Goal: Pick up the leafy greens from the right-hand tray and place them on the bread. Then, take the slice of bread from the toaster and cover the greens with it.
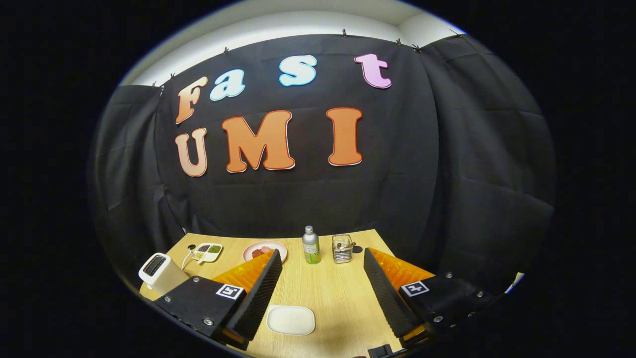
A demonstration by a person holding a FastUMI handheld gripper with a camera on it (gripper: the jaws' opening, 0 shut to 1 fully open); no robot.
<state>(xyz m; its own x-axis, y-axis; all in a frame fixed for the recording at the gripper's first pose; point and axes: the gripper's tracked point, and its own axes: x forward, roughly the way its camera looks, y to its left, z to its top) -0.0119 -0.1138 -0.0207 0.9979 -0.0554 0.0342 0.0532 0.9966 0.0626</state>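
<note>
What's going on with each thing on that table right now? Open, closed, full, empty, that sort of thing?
Gripper: fingers spread wide, holding nothing.
Toaster: upright beside one finger; slot contents too dark to tell.
White plate: between the fingers, bare.
Pink plate: holds reddish food.
Divided dish: compartments filled.
Bottle: upright, capped.
Clear holder: upright, something inside.

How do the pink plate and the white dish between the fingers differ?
The pink plate is round and holds reddish food; the white dish is a rounded rectangle and bare. The plate lies beyond the open gripper, the dish between its fingers. Both rest flat on the wooden table.
</note>
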